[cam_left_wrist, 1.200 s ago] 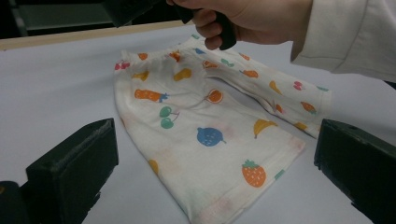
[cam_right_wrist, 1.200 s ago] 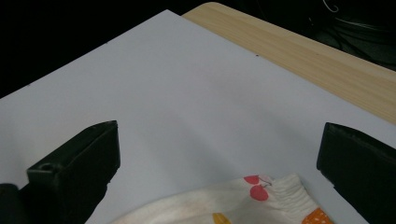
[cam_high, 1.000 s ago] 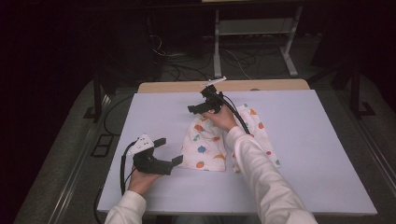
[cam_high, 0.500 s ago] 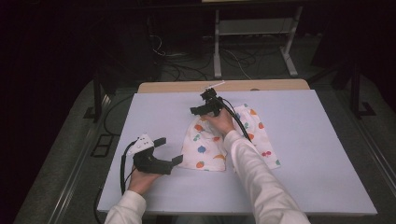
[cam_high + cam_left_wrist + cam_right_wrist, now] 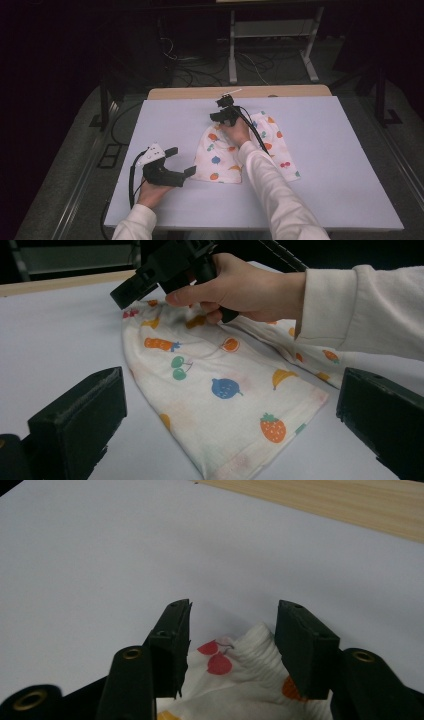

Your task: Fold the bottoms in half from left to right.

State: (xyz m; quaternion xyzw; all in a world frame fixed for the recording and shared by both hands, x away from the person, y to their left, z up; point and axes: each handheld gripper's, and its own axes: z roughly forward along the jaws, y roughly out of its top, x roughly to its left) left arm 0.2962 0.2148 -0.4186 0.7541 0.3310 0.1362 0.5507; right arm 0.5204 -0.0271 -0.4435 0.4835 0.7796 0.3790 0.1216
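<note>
- Shorts (image 5: 235, 155) of white cloth printed with coloured fruit lie flat near the middle of the pale table (image 5: 350, 175), their ribbed waistband toward the far edge.
- Right gripper (image 5: 223, 116) sits at the far left corner of the shorts, tipped down onto the waistband; the person's right hand (image 5: 239, 131) rests over the cloth behind it.
- Seen in the right gripper view, its jaws have just been closing and stand about half apart, with a bunched fold of the waistband (image 5: 255, 650) rising between them; the pads do not yet press on it.
- Left gripper (image 5: 181, 161) rests low on the table just left of the shorts' near hem, jaws spread wide and holding nothing.
- In the left gripper view a strawberry print (image 5: 272, 427) lies between the spread jaws, well beyond them.
</note>
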